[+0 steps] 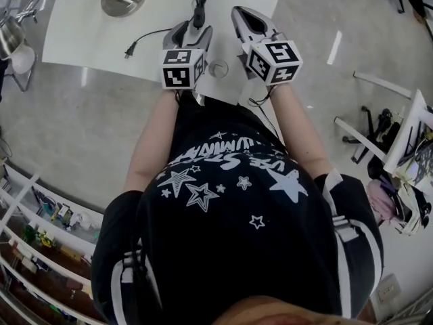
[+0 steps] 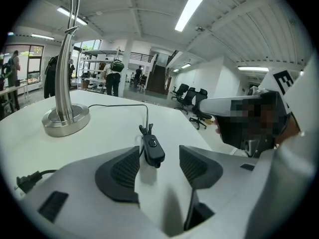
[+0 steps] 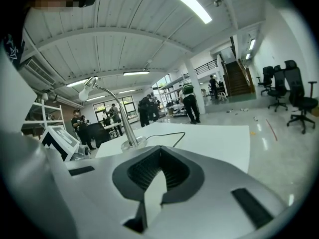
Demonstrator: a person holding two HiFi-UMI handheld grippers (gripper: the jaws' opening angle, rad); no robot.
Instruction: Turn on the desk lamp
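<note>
- Black ribbed pads line the jaws of two grippers, and each gripper carries one marker cube: one (image 1: 183, 68) on the left and one (image 1: 276, 61) on the right.
- On the left gripper (image 2: 159, 158) the jaws stand wide apart. The single black inline switch (image 2: 153, 151) sits between them, closer to the left pad, and neither pad presses on it.
- On the right gripper (image 3: 159, 151) the jaws are closed tip to tip, with nothing between them.
- Both grippers hang over the near edge of one white table (image 1: 81, 26).
- One black plug (image 2: 27, 179) lies loose on the table to the left of the left gripper.
- One thin black cord (image 2: 119, 105) runs from the switch across the tabletop towards the lamp.
- One desk lamp (image 2: 65, 118) of brushed steel stands farther back on the table, well apart from both grippers. It has one round base, one curved neck and one head (image 3: 87, 91).
- Beyond the table, two black office chairs (image 3: 294, 91) stand on the grey floor, and several people stand among shelves.
</note>
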